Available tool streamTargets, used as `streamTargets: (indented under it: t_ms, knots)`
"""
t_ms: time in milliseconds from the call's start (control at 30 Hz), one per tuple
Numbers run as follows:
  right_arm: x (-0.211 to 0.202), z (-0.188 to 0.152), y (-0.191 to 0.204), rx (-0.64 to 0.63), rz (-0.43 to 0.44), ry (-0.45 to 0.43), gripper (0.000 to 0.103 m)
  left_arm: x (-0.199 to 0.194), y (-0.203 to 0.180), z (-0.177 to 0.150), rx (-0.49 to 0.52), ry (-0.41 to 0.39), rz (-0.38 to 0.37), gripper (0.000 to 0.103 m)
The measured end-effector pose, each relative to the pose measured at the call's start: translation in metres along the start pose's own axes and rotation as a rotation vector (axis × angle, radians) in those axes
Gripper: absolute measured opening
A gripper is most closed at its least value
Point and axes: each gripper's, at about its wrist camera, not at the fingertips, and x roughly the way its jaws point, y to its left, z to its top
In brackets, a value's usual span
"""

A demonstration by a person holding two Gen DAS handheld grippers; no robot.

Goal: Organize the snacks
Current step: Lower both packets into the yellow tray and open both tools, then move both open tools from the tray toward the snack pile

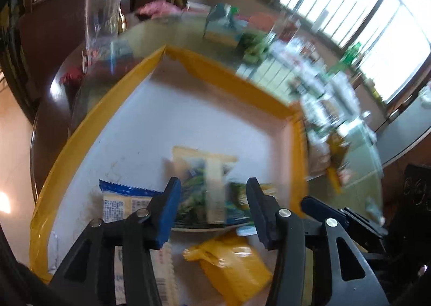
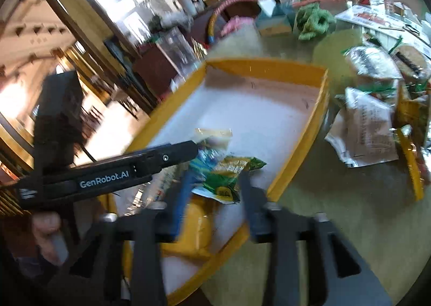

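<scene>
Over the yellow-rimmed tray [image 1: 89,128] both my grippers hang with jaws apart and nothing pinched. My left gripper [image 1: 212,206] frames a green-and-cream snack packet [image 1: 207,187] lying on the tray's white floor; its pads do not press it. A blue-edged packet [image 1: 124,203] lies just left of that one, and a yellow packet [image 1: 234,265] sits nearer the tray's close edge. My right gripper [image 2: 212,203] stands open above a green crinkled packet [image 2: 229,176], clear of it. Beyond the tray's right wall, more wrapped snacks [image 2: 363,131] are heaped on the table [image 2: 336,211].
</scene>
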Motion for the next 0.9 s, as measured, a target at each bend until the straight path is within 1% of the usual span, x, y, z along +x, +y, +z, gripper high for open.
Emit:
streamTargets:
  t_ms: [33, 100, 167, 200, 300, 400, 433, 467, 500, 567, 600, 667, 733, 800, 900]
  knots:
    - [-0.013, -0.001, -0.002, 0.005, 0.016, -0.043, 0.064, -0.007, -0.003, -0.001, 0.002, -0.024, -0.004, 0.062]
    - [-0.037, -0.004, -0.007, 0.015, 0.029, -0.109, 0.07, -0.021, -0.014, -0.006, 0.017, -0.068, -0.018, 0.069]
    - [-0.063, -0.009, -0.014, 0.028, -0.015, -0.199, 0.078, -0.028, -0.031, -0.01, 0.054, -0.072, -0.046, 0.071]
    - [-0.078, -0.013, -0.023, 0.053, -0.052, -0.254, 0.079, -0.03, -0.039, -0.01, 0.071, -0.069, -0.059, 0.071]
    - [-0.101, -0.018, -0.046, 0.105, -0.045, -0.291, 0.079, -0.03, -0.062, -0.014, 0.114, -0.055, -0.099, 0.072]
    - [-0.127, -0.025, -0.077, 0.226, -0.065, -0.379, 0.079, -0.022, -0.086, -0.019, 0.148, -0.029, -0.098, 0.072]
    - [-0.138, -0.029, -0.09, 0.277, -0.077, -0.422, 0.079, -0.021, -0.091, -0.02, 0.156, -0.023, -0.093, 0.072]
    - [-0.143, -0.031, -0.096, 0.306, -0.079, -0.436, 0.082, -0.019, -0.097, -0.022, 0.165, -0.016, -0.09, 0.072]
    - [-0.149, -0.034, -0.109, 0.351, -0.059, -0.442, 0.085, -0.017, -0.103, -0.024, 0.174, -0.011, -0.092, 0.072]
    - [-0.155, -0.035, -0.124, 0.4, -0.026, -0.442, 0.085, -0.015, -0.114, -0.03, 0.197, -0.004, -0.09, 0.072]
    - [-0.158, -0.037, -0.131, 0.418, -0.042, -0.445, 0.086, -0.014, -0.119, -0.031, 0.206, -0.002, -0.086, 0.072]
    - [-0.165, -0.039, -0.142, 0.438, -0.106, -0.45, 0.087, -0.01, -0.126, -0.034, 0.225, 0.009, -0.078, 0.072]
    - [-0.17, -0.042, -0.153, 0.453, -0.106, -0.437, 0.087, -0.003, -0.133, -0.035, 0.238, 0.022, -0.069, 0.073]
    - [-0.173, -0.045, -0.162, 0.474, -0.074, -0.43, 0.087, 0.007, -0.138, -0.035, 0.24, 0.043, -0.059, 0.073]
    - [-0.179, -0.049, -0.168, 0.475, -0.107, -0.422, 0.087, 0.024, -0.147, -0.03, 0.239, 0.068, -0.038, 0.073]
